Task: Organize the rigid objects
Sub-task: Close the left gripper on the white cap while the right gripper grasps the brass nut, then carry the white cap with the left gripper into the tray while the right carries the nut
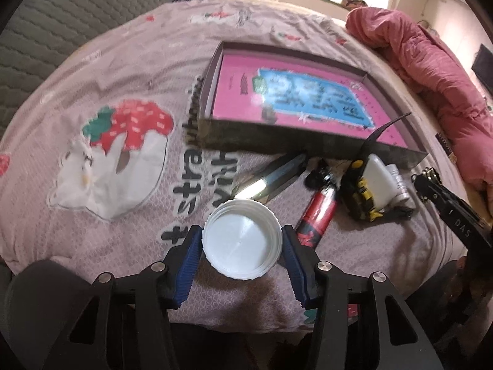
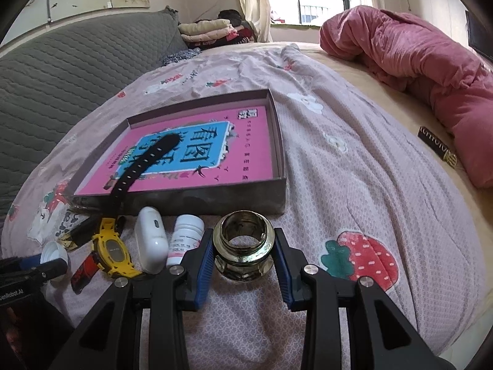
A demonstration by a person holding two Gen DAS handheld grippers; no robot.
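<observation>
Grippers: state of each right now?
Left gripper: closed on the white cap.
Right gripper: closed on the glass jar.

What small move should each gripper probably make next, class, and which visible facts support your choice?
Probably lift and carry toward the shallow box. The left gripper has the white cap between its blue pads, which seem to touch its rim; the right gripper clamps the glass jar. Both items sit on the bedspread just short of the box.

White ribbed cap (image 1: 242,245) lies open-side up; brass ring (image 2: 244,245) stands upright.
</observation>
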